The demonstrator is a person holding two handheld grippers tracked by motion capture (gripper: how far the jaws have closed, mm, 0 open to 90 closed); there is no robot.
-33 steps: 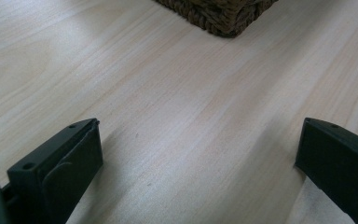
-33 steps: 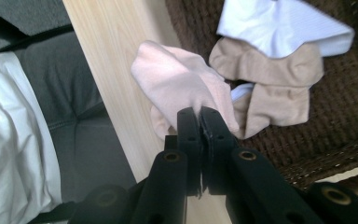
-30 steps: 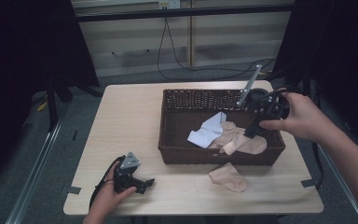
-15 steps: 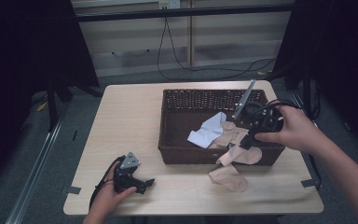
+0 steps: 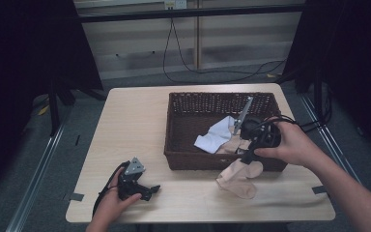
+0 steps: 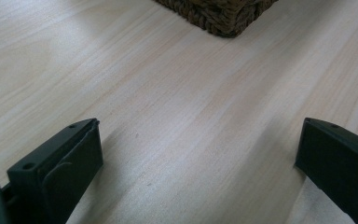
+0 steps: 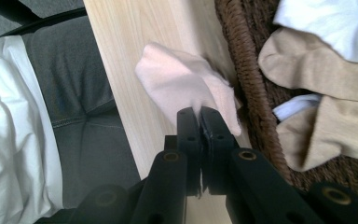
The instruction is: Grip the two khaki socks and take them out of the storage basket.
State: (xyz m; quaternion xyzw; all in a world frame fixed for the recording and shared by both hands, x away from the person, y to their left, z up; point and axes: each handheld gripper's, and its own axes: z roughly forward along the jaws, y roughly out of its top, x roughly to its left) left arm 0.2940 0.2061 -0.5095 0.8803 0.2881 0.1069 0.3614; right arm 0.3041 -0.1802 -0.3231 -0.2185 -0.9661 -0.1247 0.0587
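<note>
This looks like a lab or recording studio rather than a home. A single pale wooden tabletop (image 5: 135,125) stands on grey carpet, hemmed in by black curtains (image 5: 24,72) left and right. Behind it, cables (image 5: 212,72) trail down a plain panelled wall and along the floor. Tape marks (image 5: 75,196) sit on the tabletop's corners, and a dark metal stand (image 5: 53,96) rises at the left.
</note>
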